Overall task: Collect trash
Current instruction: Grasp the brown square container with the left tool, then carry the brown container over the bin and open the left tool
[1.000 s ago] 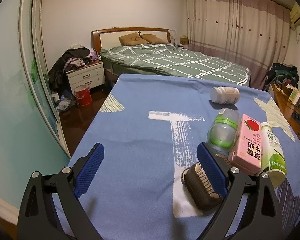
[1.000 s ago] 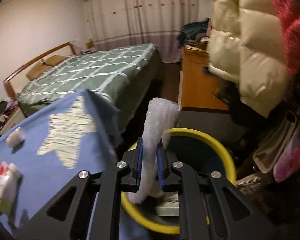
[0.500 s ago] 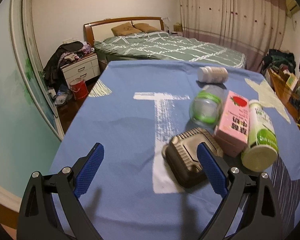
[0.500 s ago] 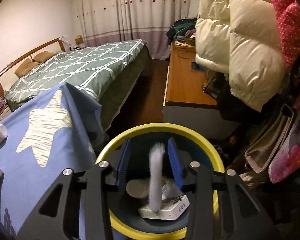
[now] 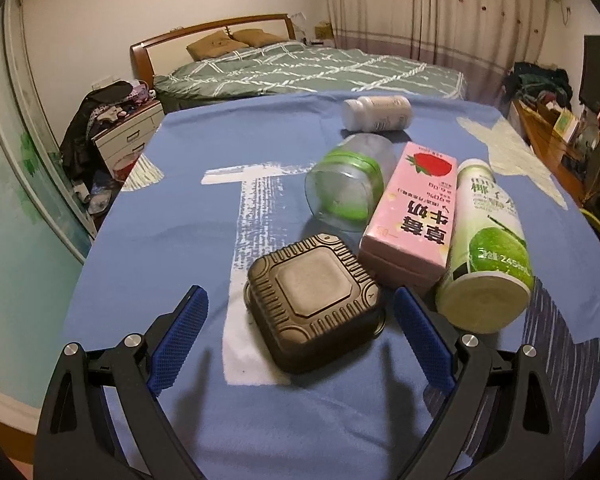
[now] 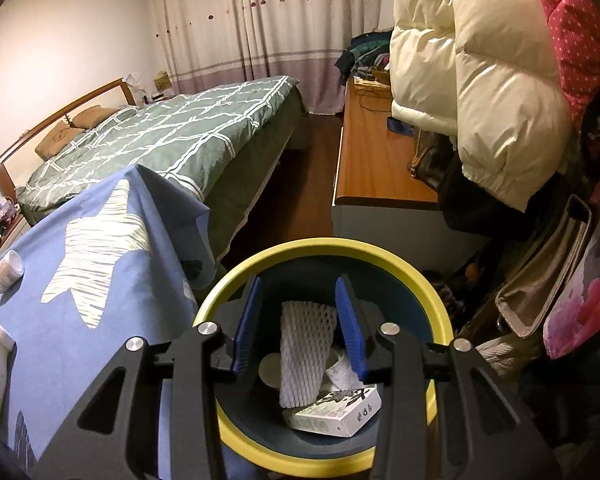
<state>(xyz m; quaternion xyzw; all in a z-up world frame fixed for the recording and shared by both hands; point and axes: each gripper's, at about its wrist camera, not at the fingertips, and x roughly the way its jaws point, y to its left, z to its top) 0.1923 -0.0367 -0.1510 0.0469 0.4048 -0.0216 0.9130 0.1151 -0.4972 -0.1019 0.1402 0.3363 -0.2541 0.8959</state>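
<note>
Over the yellow-rimmed dark round bin [image 6: 434,312], the right gripper [image 6: 298,322] has just been opening, nothing between its jaws; white foam netting [image 6: 306,354] lies inside on a white box [image 6: 332,414]. At the blue tablecloth's [image 5: 180,200] near edge, the left gripper [image 5: 300,330] spreads wide around a ribbed black plastic container [image 5: 314,300], untouched. Beyond lie a pink carton [image 5: 414,216], green-labelled bottle [image 5: 486,248], clear jar [image 5: 344,188], white bottle [image 5: 378,113].

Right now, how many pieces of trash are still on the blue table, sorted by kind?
Bottles: 3: white pill bottle, clear bottle, green drink bottle
Cartons: 1: pink milk carton
Black containers: 1
Total: 5
</note>
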